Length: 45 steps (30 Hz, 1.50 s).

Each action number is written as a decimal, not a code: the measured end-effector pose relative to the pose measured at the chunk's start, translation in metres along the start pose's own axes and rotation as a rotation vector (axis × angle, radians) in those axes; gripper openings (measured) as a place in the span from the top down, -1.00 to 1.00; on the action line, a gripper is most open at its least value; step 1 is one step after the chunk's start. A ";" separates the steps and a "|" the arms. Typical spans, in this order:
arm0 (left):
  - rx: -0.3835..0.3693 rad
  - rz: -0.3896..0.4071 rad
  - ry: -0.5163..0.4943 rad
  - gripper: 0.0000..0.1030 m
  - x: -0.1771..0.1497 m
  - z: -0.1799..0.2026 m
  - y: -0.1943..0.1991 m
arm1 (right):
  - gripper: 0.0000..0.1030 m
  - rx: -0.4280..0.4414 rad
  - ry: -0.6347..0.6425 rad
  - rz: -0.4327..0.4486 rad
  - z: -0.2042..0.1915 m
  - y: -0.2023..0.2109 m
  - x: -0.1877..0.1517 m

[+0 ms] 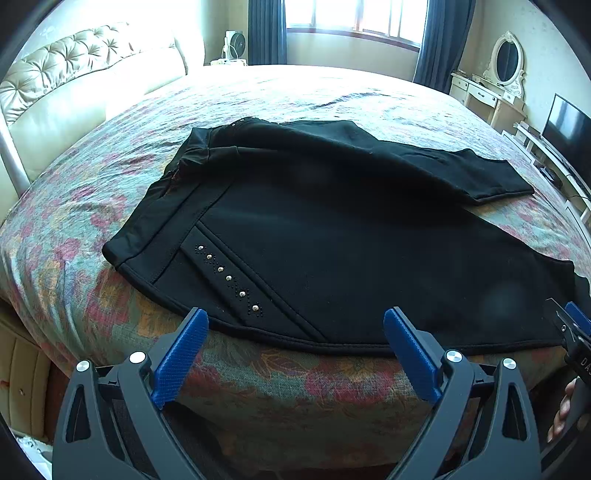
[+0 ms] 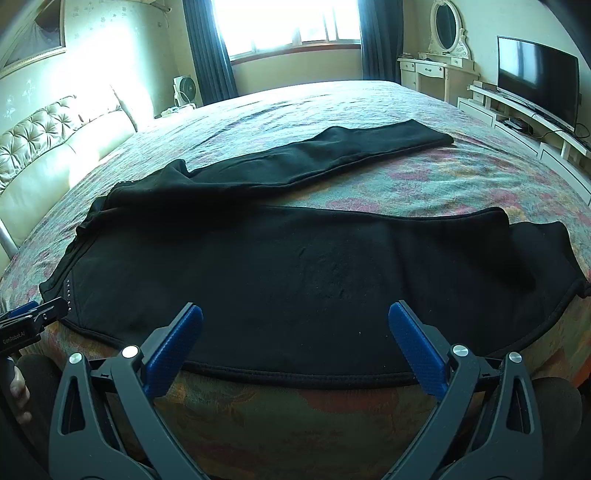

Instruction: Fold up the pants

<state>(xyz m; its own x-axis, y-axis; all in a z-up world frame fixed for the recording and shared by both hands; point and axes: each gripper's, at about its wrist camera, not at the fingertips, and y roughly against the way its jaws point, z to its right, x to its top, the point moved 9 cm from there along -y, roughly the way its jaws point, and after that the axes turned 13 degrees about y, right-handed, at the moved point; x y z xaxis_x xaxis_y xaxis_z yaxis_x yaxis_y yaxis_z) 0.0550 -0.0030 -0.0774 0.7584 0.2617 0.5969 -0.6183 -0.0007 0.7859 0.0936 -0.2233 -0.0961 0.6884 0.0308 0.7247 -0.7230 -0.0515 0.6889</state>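
Black pants (image 1: 332,229) spread mid-frame on bed (image 1: 280,376); soft, limp, light. Left gripper (image 1: 295,325) and right gripper (image 2: 295,321) spread wide, empty. Best grip: hemmed near edge, lower frame.

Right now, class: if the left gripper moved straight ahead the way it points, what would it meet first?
Probably the near hem edge of the black pants on the bed, beside the studded pocket. The left gripper is open; depth is unclear.

Floral bedspread (image 1: 258,376) over a wide bed. Tufted cream headboard (image 1: 55,74) at left. Window (image 2: 288,26) between dark curtains (image 2: 207,48). Small fan (image 2: 184,88), white vanity with oval mirror (image 2: 445,27), television (image 2: 535,77) on a low stand.
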 end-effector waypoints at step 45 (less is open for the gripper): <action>0.000 -0.004 -0.002 -0.84 -0.002 0.003 0.002 | -0.96 0.003 0.006 -0.012 -0.005 -0.002 -0.003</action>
<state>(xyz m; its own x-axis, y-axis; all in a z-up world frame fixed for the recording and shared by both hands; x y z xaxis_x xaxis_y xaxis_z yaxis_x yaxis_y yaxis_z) 0.0532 -0.0065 -0.0769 0.7611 0.2603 0.5942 -0.6154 0.0002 0.7882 0.0930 -0.2179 -0.0994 0.6965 0.0372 0.7166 -0.7147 -0.0540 0.6974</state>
